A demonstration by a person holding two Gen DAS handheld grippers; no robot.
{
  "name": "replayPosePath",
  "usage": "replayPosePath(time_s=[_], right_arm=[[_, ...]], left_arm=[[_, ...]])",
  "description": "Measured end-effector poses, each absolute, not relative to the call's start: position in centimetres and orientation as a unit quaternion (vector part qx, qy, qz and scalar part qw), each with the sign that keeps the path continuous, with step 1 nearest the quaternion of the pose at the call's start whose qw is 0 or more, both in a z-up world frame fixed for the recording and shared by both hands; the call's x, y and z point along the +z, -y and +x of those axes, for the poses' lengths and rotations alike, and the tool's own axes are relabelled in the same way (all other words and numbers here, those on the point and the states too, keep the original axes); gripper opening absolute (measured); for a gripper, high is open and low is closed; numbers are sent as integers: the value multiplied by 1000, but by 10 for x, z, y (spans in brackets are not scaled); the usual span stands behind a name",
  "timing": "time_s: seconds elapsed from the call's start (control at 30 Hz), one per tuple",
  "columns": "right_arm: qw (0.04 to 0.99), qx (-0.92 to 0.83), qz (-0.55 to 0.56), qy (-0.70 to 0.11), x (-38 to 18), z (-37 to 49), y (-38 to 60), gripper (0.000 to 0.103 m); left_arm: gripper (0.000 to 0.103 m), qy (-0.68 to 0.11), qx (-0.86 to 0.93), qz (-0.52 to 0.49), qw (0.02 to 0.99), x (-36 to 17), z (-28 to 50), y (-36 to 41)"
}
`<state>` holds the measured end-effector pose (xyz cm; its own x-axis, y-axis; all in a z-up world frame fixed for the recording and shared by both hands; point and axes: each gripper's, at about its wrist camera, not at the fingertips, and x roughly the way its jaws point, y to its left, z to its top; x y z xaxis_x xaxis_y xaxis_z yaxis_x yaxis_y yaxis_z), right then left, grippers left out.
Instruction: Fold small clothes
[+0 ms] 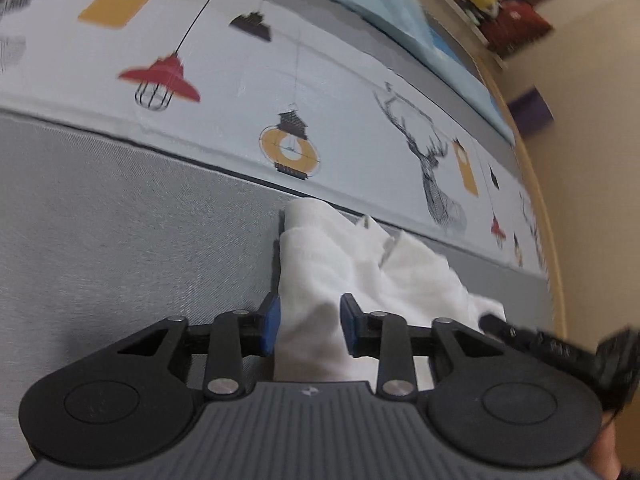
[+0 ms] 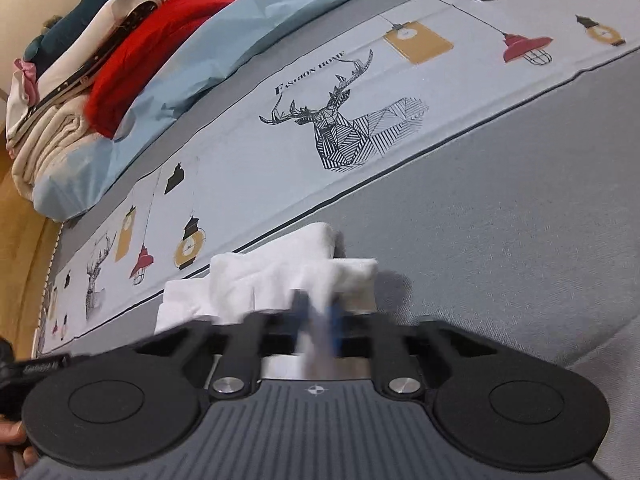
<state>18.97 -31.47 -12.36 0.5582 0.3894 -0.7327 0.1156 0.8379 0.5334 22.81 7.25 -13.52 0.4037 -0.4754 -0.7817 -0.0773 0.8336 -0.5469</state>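
I see the white garment (image 1: 340, 264) lying bunched on the grey part of the bedspread (image 1: 120, 240), its far end just short of the dark seam where the printed band (image 1: 248, 92) begins; in the right wrist view the same white garment (image 2: 280, 276) shows as several stacked folds, rumpled rather than flat. My left tool (image 1: 308, 326) stands partly open, its blue pads (image 1: 273, 322) on either side of a hump of the cloth; the cloth fills the gap between them, but I cannot tell whether the pads press on it. My right tool (image 2: 316, 320) is closed, its blue tips together and smeared by blur, with a pinch of the white fabric caught between them; from the left wrist view its black body (image 1: 560, 348) sits at the garment's right edge, so both tools are at the same piece of cloth. Further out, the printed band carries hanging lamps in red and yellow and a line-drawn deer head (image 2: 348, 124) beside the words "FASHION HOME"; beyond it a light blue sheet (image 2: 224, 40) lies crumpled. At the far left of the right wrist view, a pile of folded clothes (image 2: 80, 68) in red, cream and dark teal rests on that sheet. A wooden bed frame (image 1: 536, 200) curves along the edge.
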Motion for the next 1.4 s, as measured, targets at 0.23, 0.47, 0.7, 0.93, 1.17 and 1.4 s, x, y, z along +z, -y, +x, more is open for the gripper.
replayPosePath(time_s=[0.23, 0.47, 0.7, 0.93, 1.17, 1.4], right_arm=[[862, 115, 319, -376, -94, 181, 331, 4], [895, 39, 188, -403, -105, 204, 314, 12], [901, 65, 221, -368, -84, 184, 327, 15], [844, 230, 73, -480, -105, 151, 281, 15], [841, 143, 134, -504, -111, 135, 325, 41], [791, 186, 105, -573, -134, 113, 301, 47]], left_arm=[[4, -526, -149, -241, 802, -152, 255, -52], [0, -476, -125, -208, 846, -131, 252, -60], [1, -440, -152, -190, 864, -97, 230, -69], [6, -523, -310, -29, 793, -121, 189, -10], [13, -543, -256, -31, 799, -119, 172, -22], [42, -594, -244, 41, 765, -141, 150, -5]])
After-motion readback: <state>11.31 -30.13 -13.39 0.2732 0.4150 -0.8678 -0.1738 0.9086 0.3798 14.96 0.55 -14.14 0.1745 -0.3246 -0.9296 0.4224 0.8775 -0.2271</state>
